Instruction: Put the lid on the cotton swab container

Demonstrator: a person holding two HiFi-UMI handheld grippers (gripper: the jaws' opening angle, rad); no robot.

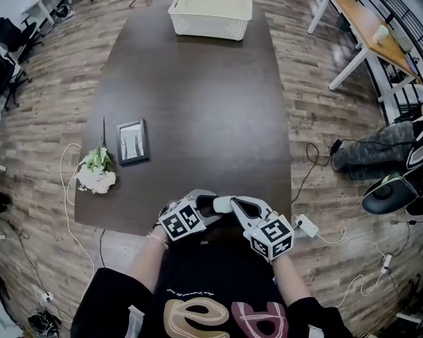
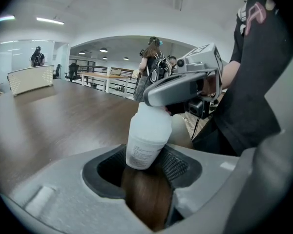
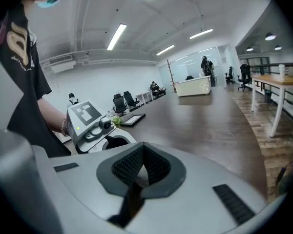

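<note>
From the head view, a long dark brown wooden table (image 1: 197, 97) carries a white woven-plastic basket (image 1: 210, 13) at its far end, and a dark-framed picture (image 1: 132, 141) lies near a bunch of white flowers with green leaves (image 1: 96, 171) at its left edge, all well apart from the tools. The left gripper (image 1: 206, 204) and right gripper (image 1: 238, 206) meet tip to tip over the table's near edge, just in front of the person's black shirt, with a small white translucent plastic cotton swab container (image 1: 223, 203) between them. The left gripper view shows more: the left gripper's jaws are clamped on the container's labelled lower body (image 2: 146, 143), while the right gripper covers and hides its top. In the right gripper view its ribbed pads (image 3: 154, 167) are drawn nearly together on a sliver of white lid (image 3: 138, 173); nothing stands between the tools and the table.
</note>
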